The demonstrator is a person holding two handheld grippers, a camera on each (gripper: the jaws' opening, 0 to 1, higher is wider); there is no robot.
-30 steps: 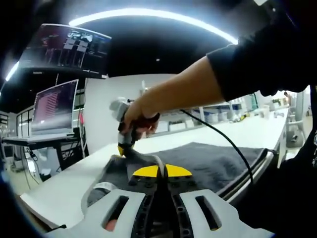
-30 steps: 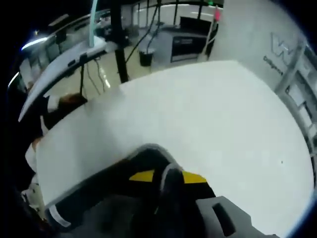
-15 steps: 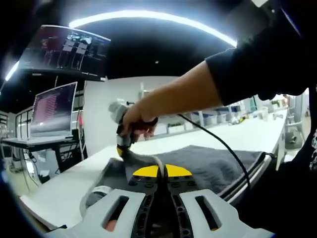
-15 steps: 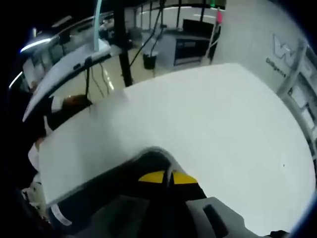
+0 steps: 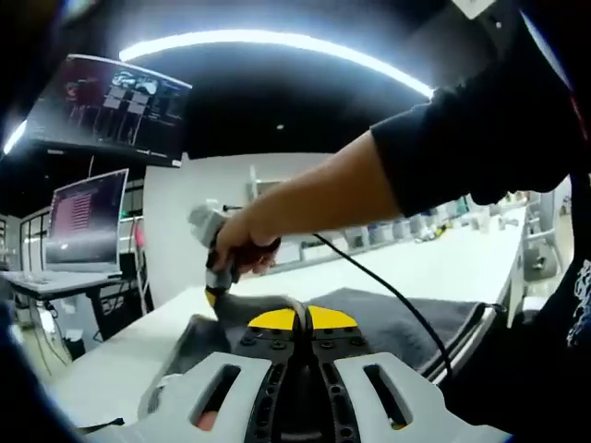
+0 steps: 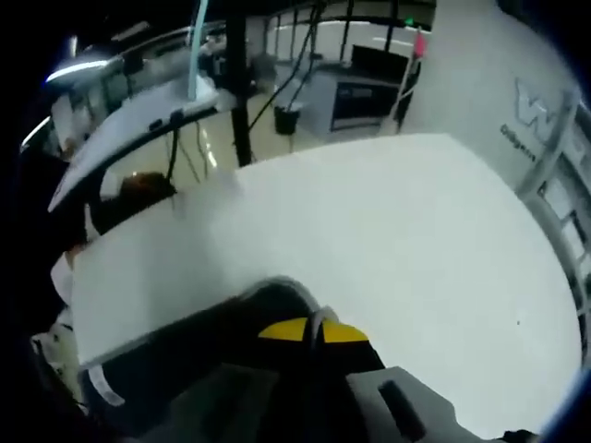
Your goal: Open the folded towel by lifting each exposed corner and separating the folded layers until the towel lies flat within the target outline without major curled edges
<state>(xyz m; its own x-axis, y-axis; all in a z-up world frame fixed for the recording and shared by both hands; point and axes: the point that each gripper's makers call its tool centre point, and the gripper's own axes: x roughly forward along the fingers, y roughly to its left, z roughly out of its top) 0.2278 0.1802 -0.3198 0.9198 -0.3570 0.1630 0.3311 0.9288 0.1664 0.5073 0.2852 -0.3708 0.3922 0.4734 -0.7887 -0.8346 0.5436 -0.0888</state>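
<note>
A dark grey towel (image 5: 397, 318) lies spread on the white table (image 5: 443, 268). My left gripper (image 5: 295, 318) is shut, and a light towel edge rises between its yellow tips. Just left of it, a person's hand (image 5: 242, 245) holds my right gripper (image 5: 214, 293), whose yellow tip pinches a raised towel corner. In the right gripper view, my right gripper (image 6: 314, 330) is shut on the towel's (image 6: 185, 360) pale hem. The cloth hangs down to the lower left and carries a white label (image 6: 102, 392). Beyond it stretches the bare table (image 6: 397, 240).
A black cable (image 5: 388, 286) runs from the right gripper across the towel. A lit laptop screen (image 5: 88, 217) stands on a side desk at left, under a hanging monitor (image 5: 106, 106). Containers (image 5: 406, 226) line the table's far end. A black pole (image 6: 238, 92) stands beyond the table.
Both grippers stay shut on the towel. In the left gripper view the hand with the right gripper has drifted slightly left, and both cameras have shifted a little.
</note>
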